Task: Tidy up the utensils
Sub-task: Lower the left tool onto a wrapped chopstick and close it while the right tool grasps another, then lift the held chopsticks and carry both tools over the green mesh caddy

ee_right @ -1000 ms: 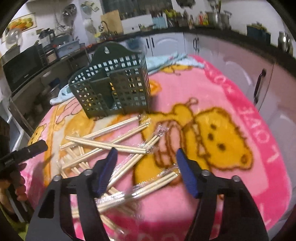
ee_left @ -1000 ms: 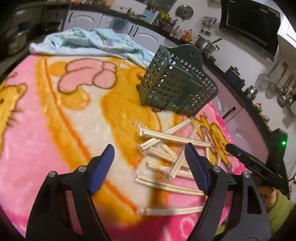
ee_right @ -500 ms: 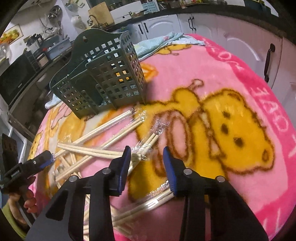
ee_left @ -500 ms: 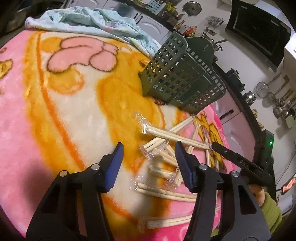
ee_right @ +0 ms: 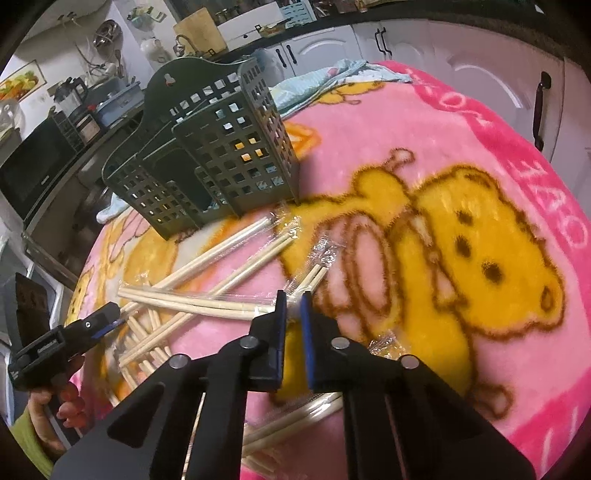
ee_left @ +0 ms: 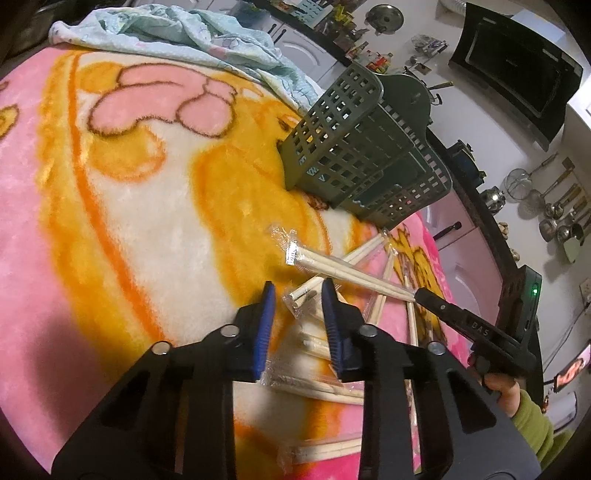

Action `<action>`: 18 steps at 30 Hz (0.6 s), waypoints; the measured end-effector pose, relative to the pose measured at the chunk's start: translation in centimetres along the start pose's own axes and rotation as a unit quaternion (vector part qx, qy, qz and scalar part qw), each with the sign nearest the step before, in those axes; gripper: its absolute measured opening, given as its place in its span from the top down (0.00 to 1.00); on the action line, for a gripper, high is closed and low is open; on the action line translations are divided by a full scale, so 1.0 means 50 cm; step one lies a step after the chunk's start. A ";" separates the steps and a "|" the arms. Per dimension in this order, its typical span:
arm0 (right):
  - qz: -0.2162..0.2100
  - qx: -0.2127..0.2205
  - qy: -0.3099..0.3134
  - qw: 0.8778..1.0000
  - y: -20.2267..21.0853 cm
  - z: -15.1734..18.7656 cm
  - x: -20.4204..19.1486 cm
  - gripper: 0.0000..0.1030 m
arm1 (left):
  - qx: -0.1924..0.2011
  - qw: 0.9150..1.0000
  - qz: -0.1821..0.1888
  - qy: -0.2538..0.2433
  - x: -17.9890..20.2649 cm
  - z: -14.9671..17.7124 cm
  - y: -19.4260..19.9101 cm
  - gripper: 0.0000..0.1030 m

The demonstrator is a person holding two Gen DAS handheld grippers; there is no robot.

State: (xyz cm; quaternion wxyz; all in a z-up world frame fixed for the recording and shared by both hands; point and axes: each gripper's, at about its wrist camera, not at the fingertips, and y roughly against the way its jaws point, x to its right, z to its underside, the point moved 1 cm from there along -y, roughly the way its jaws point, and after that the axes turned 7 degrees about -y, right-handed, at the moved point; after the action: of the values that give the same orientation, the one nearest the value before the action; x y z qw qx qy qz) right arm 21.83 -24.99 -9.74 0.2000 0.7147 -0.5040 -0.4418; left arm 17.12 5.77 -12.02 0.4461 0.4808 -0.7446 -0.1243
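Several wrapped chopstick pairs point(ee_left: 354, 273) lay scattered on a pink cartoon blanket point(ee_left: 110, 206) that filled the space ahead of both tools. Beyond them, farther out from both sets of fingers, stood a dark green perforated utensil holder point(ee_right: 221, 166), upright and apart from the pile. A crumpled pale blue cloth point(ee_left: 177, 33) lay past it at the blanket's far edge.

Seen from the left wrist, the left gripper point(ee_left: 295, 295) pointed down at the near end of the pile, its blue-padded jaws narrowing, a clear wrapper end and chopstick tips between them; whether the pads already pressed on it could not be told. To its right, the right gripper point(ee_left: 421, 293) met the tip of one long pair.

Seen from the right wrist, the right gripper point(ee_right: 291, 301) had its jaws closing to a thin slit, pinching the wrapper end of that pair. The left gripper point(ee_right: 114, 317) sat low to its left, over the heap.
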 end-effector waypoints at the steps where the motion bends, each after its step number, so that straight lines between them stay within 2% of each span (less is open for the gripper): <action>1: 0.000 0.002 0.001 1.000 0.002 0.001 -0.001 0.93 | 0.000 1.000 0.001 -0.002 0.000 0.000 0.000 0.90; 9: -0.002 0.025 0.017 1.000 0.033 0.006 -0.010 0.97 | 0.016 1.000 0.006 -0.006 0.003 -0.007 0.019 0.96; 18: -0.018 0.083 0.056 0.995 0.116 -0.021 -0.050 0.98 | 0.061 0.996 0.020 -0.055 0.063 -0.034 0.086 0.98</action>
State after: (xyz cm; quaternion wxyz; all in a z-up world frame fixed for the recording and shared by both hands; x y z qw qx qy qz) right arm 19.30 -25.29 -3.84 0.1599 0.7615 -0.5142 -0.3607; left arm 15.42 5.75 -6.69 0.3767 0.4849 -0.7834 -0.0957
